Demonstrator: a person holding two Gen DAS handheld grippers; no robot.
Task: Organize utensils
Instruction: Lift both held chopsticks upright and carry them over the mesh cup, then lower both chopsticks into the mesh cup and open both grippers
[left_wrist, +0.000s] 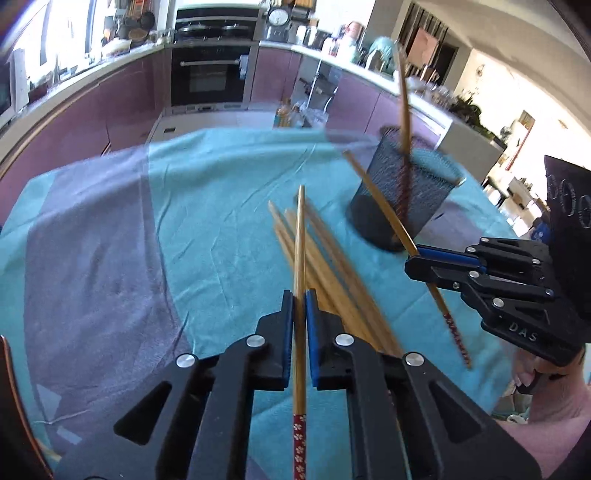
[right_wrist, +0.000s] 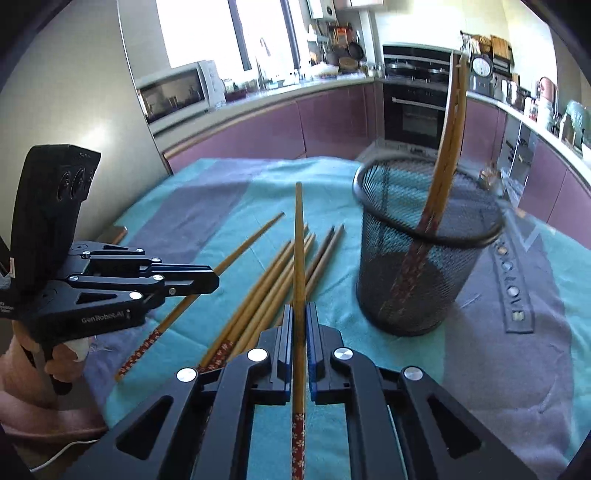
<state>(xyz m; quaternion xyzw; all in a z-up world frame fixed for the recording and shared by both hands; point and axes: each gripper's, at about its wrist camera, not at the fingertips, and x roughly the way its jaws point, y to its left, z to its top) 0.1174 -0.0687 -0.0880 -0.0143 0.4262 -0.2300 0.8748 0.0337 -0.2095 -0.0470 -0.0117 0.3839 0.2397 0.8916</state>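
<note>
Both clamped: my left gripper (left_wrist: 299, 291) and right gripper (right_wrist: 300, 306) each pinch one chopstick (left_wrist: 300, 236) mid-shaft. Light, stiff, slick bamboo; grip near middle. Loose chopsticks (right_wrist: 266, 288) lie centre frame, mesh cup (right_wrist: 417, 258) right.

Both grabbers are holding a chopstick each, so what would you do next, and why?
Probably carry the right gripper and its chopstick over the mesh cup and drop it in. The cup stands upright just to its right, already holding chopsticks, while more lie loose on the cloth. The left gripper can follow with its own.
</note>
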